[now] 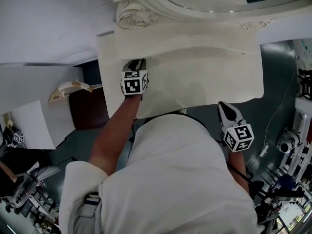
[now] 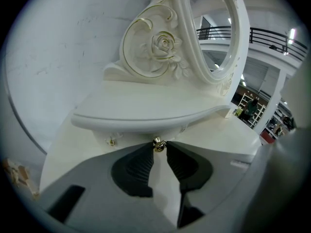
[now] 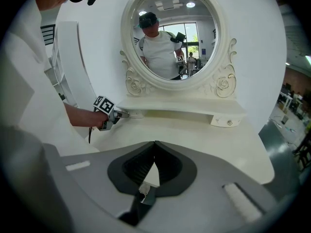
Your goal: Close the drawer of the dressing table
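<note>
Pinching the small gold knob (image 2: 158,144) of the drawer (image 3: 135,114), the left gripper (image 2: 159,149) has its jaws clenched on it from both sides. The drawer sits under the raised shelf (image 2: 146,111) at the left end of the dressing table (image 1: 209,77), below the round mirror (image 3: 170,38). The right gripper (image 3: 154,145) hangs above the table's front edge, well apart from the drawer, its jaws pressed together with nothing between them.
</note>
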`<state>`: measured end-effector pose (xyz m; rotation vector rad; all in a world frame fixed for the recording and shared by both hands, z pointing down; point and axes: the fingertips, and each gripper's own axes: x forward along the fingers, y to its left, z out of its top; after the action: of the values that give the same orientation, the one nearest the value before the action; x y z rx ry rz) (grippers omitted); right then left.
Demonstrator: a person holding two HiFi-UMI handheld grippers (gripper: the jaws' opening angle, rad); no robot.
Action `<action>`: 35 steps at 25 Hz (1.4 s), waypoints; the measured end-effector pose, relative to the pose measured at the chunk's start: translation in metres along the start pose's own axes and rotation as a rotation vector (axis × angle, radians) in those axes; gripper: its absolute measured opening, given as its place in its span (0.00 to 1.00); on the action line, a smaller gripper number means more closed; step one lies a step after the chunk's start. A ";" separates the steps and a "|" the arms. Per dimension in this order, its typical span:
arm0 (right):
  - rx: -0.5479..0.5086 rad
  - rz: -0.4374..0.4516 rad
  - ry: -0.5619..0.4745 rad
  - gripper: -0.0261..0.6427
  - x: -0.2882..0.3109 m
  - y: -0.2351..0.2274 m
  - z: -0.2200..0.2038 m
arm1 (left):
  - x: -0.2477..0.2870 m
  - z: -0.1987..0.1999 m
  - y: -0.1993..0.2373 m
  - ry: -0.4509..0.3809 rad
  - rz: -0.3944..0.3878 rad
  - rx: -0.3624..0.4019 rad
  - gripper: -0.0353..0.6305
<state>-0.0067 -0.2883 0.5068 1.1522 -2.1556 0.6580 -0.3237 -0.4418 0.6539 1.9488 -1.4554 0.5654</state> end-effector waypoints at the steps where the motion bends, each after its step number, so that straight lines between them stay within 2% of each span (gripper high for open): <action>1: 0.000 -0.003 0.001 0.04 -0.001 0.001 0.000 | 0.000 0.000 0.000 0.000 -0.002 0.001 0.19; 11: 0.006 -0.024 0.010 0.04 -0.014 0.002 -0.011 | 0.001 0.000 0.001 -0.016 0.006 -0.007 0.20; 16: -0.017 -0.001 -0.001 0.04 -0.013 0.005 -0.016 | -0.003 -0.007 0.002 -0.011 0.008 -0.019 0.33; 20: -0.034 0.022 -0.019 0.04 -0.022 0.004 -0.020 | -0.026 -0.018 -0.006 -0.020 0.010 -0.019 0.34; 23: -0.039 0.039 -0.041 0.04 -0.030 0.001 -0.025 | -0.045 -0.025 -0.018 -0.030 0.011 -0.031 0.30; 29: -0.052 0.083 -0.069 0.04 -0.054 -0.013 -0.050 | -0.091 -0.040 -0.074 -0.070 -0.002 -0.016 0.05; 32: -0.061 0.108 -0.093 0.04 -0.069 -0.017 -0.064 | -0.115 -0.049 -0.114 -0.093 -0.036 -0.002 0.05; 35: -0.068 0.134 -0.110 0.04 -0.086 -0.023 -0.084 | -0.140 -0.063 -0.163 -0.110 -0.108 0.012 0.05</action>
<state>0.0738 -0.1961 0.5082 1.0364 -2.3455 0.5858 -0.2080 -0.2717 0.5672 2.0819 -1.4053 0.4255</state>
